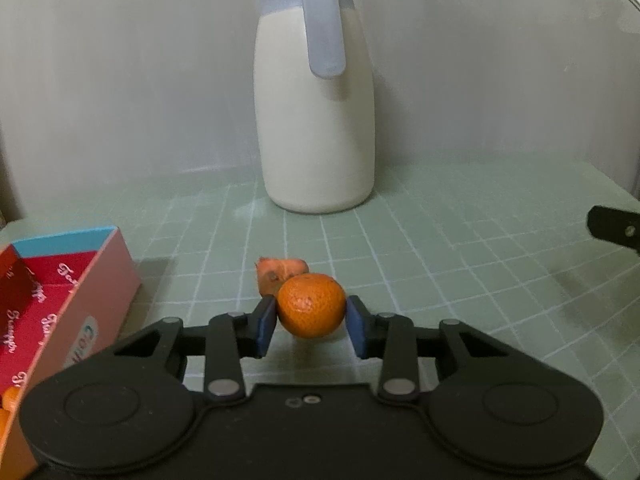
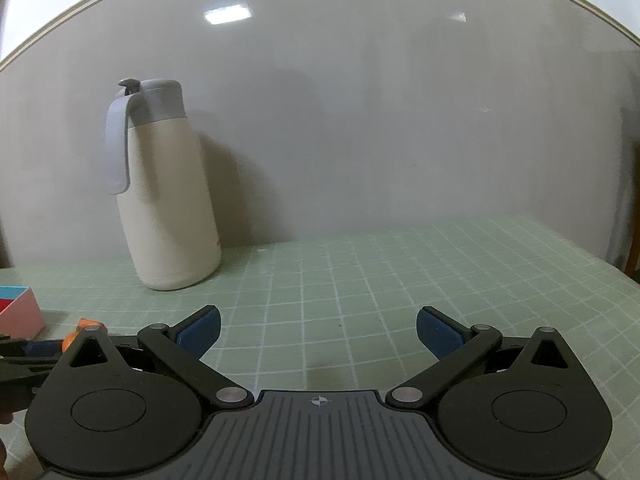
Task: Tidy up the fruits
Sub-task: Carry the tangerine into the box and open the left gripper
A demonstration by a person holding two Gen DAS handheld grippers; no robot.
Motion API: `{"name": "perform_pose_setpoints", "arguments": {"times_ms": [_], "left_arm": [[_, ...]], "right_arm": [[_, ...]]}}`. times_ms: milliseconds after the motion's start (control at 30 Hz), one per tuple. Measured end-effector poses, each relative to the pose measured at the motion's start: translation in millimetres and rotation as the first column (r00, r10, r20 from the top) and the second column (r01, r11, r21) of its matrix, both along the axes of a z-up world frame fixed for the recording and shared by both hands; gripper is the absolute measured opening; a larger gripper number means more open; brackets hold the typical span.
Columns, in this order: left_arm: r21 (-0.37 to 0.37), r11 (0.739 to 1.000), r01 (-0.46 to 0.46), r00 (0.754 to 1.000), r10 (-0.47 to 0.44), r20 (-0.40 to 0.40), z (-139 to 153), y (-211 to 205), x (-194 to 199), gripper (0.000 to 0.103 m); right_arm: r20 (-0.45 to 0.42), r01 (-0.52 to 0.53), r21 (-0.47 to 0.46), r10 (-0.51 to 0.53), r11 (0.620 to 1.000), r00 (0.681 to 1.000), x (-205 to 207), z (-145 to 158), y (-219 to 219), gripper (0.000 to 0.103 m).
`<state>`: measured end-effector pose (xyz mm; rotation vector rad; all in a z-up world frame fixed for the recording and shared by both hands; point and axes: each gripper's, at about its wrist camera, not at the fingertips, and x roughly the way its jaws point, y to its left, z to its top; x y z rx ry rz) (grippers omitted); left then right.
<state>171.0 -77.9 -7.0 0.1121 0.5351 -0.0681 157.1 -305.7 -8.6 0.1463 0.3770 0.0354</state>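
My left gripper [image 1: 311, 322] is shut on a small orange tangerine [image 1: 311, 305], held between its blue pads just above the green grid mat. A second orange fruit piece [image 1: 280, 272] lies on the mat right behind the tangerine. A pink and red box [image 1: 100, 276] stands open at the left, with orange fruit [image 1: 8, 400] inside at its near end. My right gripper [image 2: 318, 334] is open and empty over bare mat. In the right wrist view the box corner [image 2: 20, 312] and the orange fruit [image 2: 86, 326] show at the far left.
A tall cream jug [image 1: 316, 120] with a grey lid and handle stands at the back by the wall; it also shows in the right wrist view [image 2: 172, 208]. The green grid mat [image 2: 380, 280] covers the table. The right gripper's tip [image 1: 616, 228] shows at the right edge.
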Motion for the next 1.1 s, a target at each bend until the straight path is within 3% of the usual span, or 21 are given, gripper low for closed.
{"name": "perform_pose_setpoints", "arguments": {"times_ms": [233, 567, 833, 1100], "left_arm": [[-0.012, 1.000, -0.002, 0.998, 0.003, 0.063, 18, 15, -21, 0.028], [-0.008, 0.996, -0.086, 0.984, 0.086, 0.158, 43, 58, -50, 0.028], [-0.023, 0.976, -0.215, 0.965, 0.216, 0.150, 45, 122, -65, 0.028], [-0.034, 0.946, -0.324, 0.942, 0.326, 0.082, 27, 180, -67, 0.029]], "right_arm": [[-0.002, -0.028, 0.014, 0.028, 1.000, 1.000, 4, 4, 14, 0.103], [-0.014, -0.081, 0.000, 0.081, 0.997, 0.997, 6, 1, 52, 0.103], [0.004, -0.130, 0.000, 0.130, 0.992, 0.992, 3, 3, 90, 0.103], [-0.009, -0.202, 0.015, 0.202, 0.979, 0.979, 8, 1, 135, 0.103]]}}
